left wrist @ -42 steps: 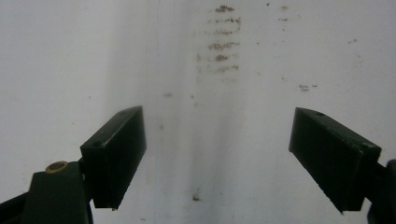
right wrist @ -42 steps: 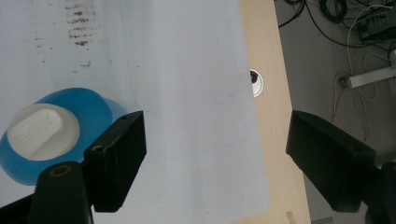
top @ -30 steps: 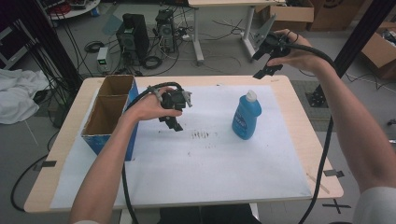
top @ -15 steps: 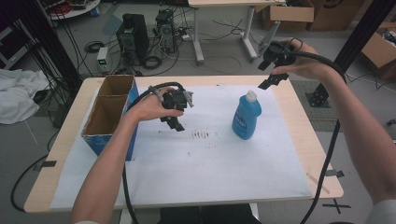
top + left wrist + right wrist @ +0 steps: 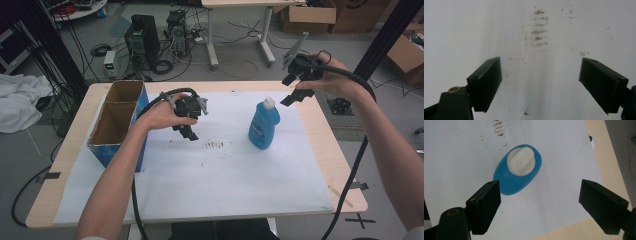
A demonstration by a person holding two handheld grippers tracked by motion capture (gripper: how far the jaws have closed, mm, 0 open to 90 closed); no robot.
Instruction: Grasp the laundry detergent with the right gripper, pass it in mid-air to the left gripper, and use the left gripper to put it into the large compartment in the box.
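Descending at upper right of the high view, right gripper (image 5: pixel 296 86) is nearing the blue bottle (image 5: pixel 263 129), jaws just widened, empty; probably grasp pending.

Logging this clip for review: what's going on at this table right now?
A person holds a gripper in each hand over a paper-covered table. The right gripper, jaws open and empty, hangs above the upright blue bottle. The left gripper, also open and empty, sits low over the stained paper beside a cardboard box. Nothing is held.
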